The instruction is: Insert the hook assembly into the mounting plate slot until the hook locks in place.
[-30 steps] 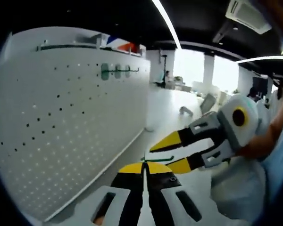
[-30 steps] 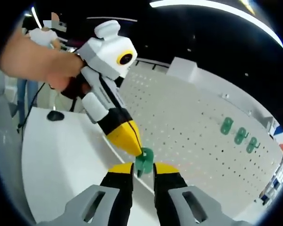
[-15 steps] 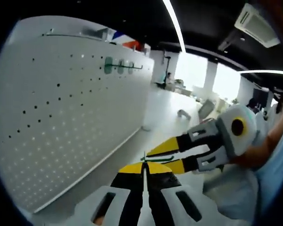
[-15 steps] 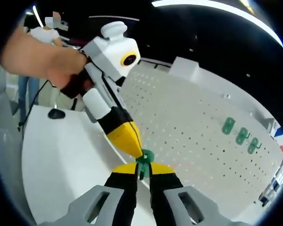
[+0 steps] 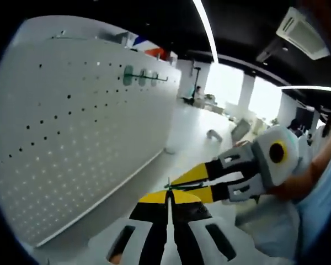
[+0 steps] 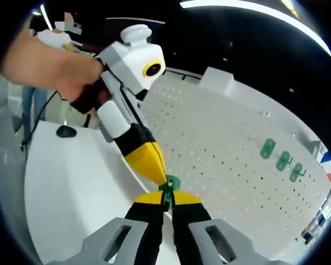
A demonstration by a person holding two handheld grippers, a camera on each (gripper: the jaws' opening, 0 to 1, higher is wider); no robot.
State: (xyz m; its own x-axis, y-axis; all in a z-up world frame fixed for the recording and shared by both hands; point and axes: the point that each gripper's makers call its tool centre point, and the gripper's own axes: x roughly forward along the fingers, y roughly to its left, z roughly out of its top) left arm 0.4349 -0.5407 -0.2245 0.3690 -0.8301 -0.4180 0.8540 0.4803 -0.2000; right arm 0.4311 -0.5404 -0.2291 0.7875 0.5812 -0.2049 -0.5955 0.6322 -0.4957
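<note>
A small green hook assembly [image 6: 169, 185] is held between both grippers, in front of the white perforated mounting plate [image 6: 226, 146]. My right gripper [image 6: 166, 197] is shut on its green body. In the left gripper view, my left gripper [image 5: 167, 194] is shut, and the thin green wire of the hook assembly [image 5: 179, 186] shows at its tips. The left gripper [image 6: 163, 178] comes down from the upper left in the right gripper view, its yellow tip touching the green piece. The right gripper [image 5: 179, 185] enters the left gripper view from the right. The mounting plate [image 5: 71, 138] rises at the left.
Three green hooks [image 6: 281, 159] hang high on the plate, and the same hooks [image 5: 139, 76] show in the left gripper view. A white table [image 6: 60, 182] carries a small black object [image 6: 64, 131]. A hand [image 6: 49, 66] holds the left gripper. People stand at the far left.
The right gripper's jaws have drawn together onto the green hook piece. Both views have shifted slightly; the left gripper keeps its hold at the piece.
</note>
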